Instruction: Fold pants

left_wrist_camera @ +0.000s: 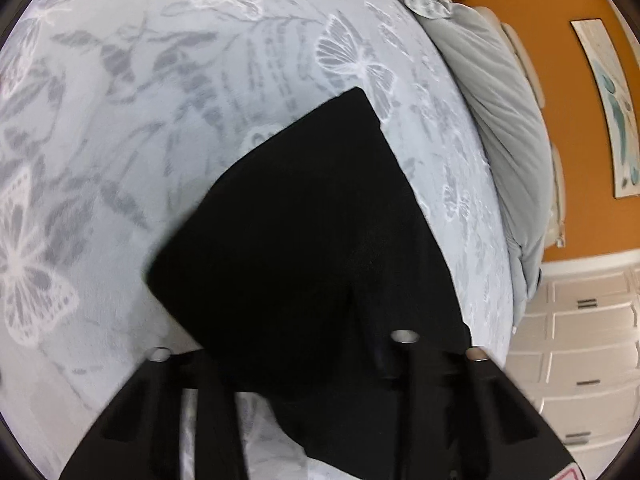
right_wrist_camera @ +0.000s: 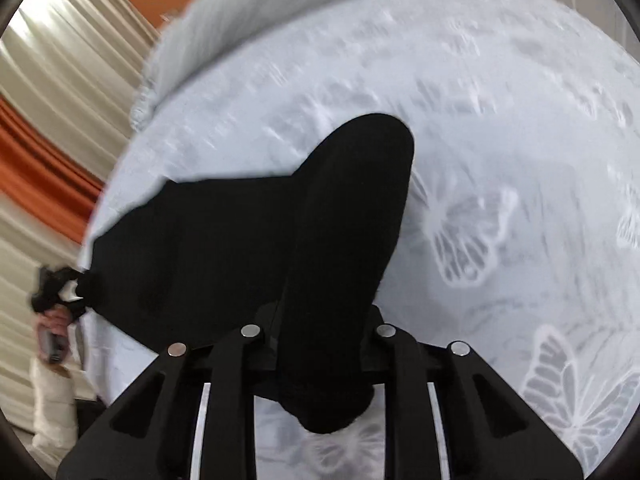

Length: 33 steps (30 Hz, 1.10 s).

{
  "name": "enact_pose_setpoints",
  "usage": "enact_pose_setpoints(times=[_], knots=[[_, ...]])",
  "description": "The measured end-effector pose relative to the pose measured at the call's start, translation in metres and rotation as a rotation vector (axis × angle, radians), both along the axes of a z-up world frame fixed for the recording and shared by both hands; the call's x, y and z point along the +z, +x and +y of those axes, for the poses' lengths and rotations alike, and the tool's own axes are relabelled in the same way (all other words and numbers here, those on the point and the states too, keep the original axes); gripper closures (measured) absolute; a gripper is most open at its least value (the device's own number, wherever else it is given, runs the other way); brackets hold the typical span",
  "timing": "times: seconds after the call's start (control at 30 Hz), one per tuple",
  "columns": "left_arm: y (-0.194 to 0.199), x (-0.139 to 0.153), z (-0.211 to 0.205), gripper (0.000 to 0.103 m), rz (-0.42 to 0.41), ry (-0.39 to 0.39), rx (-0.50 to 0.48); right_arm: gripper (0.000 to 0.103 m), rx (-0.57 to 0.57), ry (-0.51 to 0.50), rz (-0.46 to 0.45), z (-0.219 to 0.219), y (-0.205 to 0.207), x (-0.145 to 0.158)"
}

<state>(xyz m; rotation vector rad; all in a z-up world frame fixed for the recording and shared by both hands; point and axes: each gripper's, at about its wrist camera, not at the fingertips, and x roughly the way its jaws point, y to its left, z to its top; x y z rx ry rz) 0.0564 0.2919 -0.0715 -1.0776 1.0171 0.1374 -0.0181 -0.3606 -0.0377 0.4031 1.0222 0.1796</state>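
Note:
The black pants (left_wrist_camera: 296, 240) hang lifted over a pale blue bedspread (left_wrist_camera: 160, 140) with a butterfly print. My left gripper (left_wrist_camera: 304, 364) is shut on one part of the pants; the cloth covers its fingertips. In the right wrist view the pants (right_wrist_camera: 332, 248) run up from my right gripper (right_wrist_camera: 320, 360), which is shut on a bunched end. The cloth stretches left to the left gripper (right_wrist_camera: 60, 292), seen small at the left edge and pinching the far corner. The pants hide the fingertips of both grippers.
A grey folded duvet (left_wrist_camera: 504, 120) lies along the bed's far edge; it also shows in the right wrist view (right_wrist_camera: 280, 4). An orange wall with a picture (left_wrist_camera: 608, 100) and a white dresser (left_wrist_camera: 584, 344) stand beyond. Cream and orange curtains (right_wrist_camera: 52, 120) hang at the left.

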Motion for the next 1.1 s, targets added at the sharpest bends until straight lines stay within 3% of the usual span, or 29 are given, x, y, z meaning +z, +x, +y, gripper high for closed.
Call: enact_pose_setpoints(times=[0.03, 0.1, 0.17, 0.3, 0.4, 0.43, 0.5, 0.53, 0.63, 0.7, 0.73, 0.83, 0.87, 1.0, 1.1], knots=[[0.0, -0.004, 0.002, 0.079, 0.006, -0.022, 0.005, 0.078, -0.01, -0.027, 0.03, 0.0, 0.001, -0.005], [-0.001, -0.01, 0.006, 0.086, 0.015, -0.052, 0.021, 0.058, -0.06, -0.087, 0.117, -0.003, 0.002, -0.015], [-0.004, -0.003, 0.005, 0.088, -0.019, -0.058, 0.033, 0.053, -0.104, -0.088, 0.142, -0.008, 0.001, -0.017], [-0.007, 0.065, -0.042, 0.088, -0.217, 0.107, -0.073, 0.028, -0.224, -0.196, -0.015, -0.018, -0.013, 0.021], [-0.013, 0.114, -0.107, 0.086, -0.39, 0.191, -0.223, 0.024, -0.242, -0.196, -0.114, -0.018, -0.017, 0.038], [-0.015, 0.126, -0.148, 0.083, -0.438, 0.21, -0.325, 0.023, -0.241, -0.169, -0.133, -0.017, -0.017, 0.041], [-0.013, 0.118, -0.212, 0.057, -0.442, 0.209, -0.498, 0.019, -0.221, -0.149, -0.128, -0.012, -0.009, 0.037], [-0.012, 0.108, -0.237, 0.053, -0.421, 0.224, -0.563, 0.019, -0.212, -0.149, -0.114, -0.006, -0.002, 0.032], [-0.017, 0.069, -0.304, 0.052, -0.287, 0.384, -0.731, 0.019, -0.176, -0.146, -0.061, 0.003, 0.009, 0.019], [-0.024, 0.062, -0.31, 0.051, -0.281, 0.352, -0.771, 0.019, -0.157, -0.134, -0.054, 0.013, 0.013, 0.017], [-0.029, 0.064, -0.304, 0.05, -0.283, 0.297, -0.783, 0.019, -0.134, -0.124, -0.06, 0.018, 0.015, 0.018], [-0.039, 0.081, -0.272, 0.03, -0.352, 0.228, -0.716, 0.019, -0.087, -0.061, -0.081, 0.035, 0.021, 0.02], [-0.044, 0.089, -0.258, 0.025, -0.392, 0.238, -0.673, 0.019, -0.06, -0.015, -0.078, 0.042, 0.024, 0.02], [-0.059, 0.113, -0.222, 0.025, -0.476, 0.295, -0.585, 0.019, 0.04, 0.227, -0.025, 0.072, 0.038, 0.009], [-0.062, 0.125, -0.185, 0.02, -0.505, 0.323, -0.474, 0.019, 0.093, 0.265, 0.026, 0.1, 0.049, -0.003]])
